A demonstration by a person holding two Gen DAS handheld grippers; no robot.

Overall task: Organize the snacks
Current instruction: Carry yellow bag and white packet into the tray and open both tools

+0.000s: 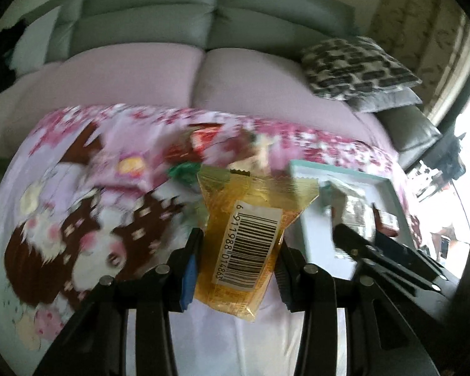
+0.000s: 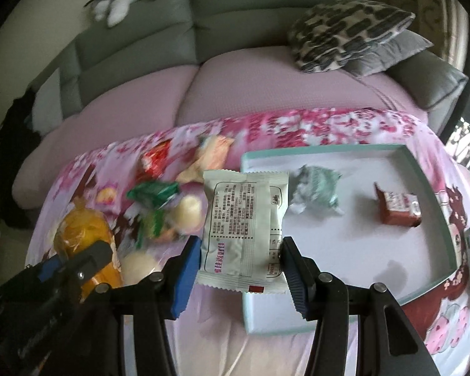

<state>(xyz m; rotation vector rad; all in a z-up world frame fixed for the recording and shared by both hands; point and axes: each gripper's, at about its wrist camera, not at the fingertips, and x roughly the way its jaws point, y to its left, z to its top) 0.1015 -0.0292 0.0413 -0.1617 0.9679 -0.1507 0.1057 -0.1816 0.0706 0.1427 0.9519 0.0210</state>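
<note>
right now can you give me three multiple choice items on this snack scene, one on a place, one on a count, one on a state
1. Where does the brown snack box lie?
A. in the teal-rimmed tray
B. on the sofa cushion
C. on the floor

2. How many snacks lie in the tray?
A. none
B. two
C. five

3. What is the right tool doing?
A. standing open, nothing in it
B. gripping the white packet
C. gripping a green candy

Key: 1 A, the box sits on the tray's white floor. 2 B, only the brown box and a pale green wrapped snack rest there. 3 B, both pads press the packet's sides.
</note>
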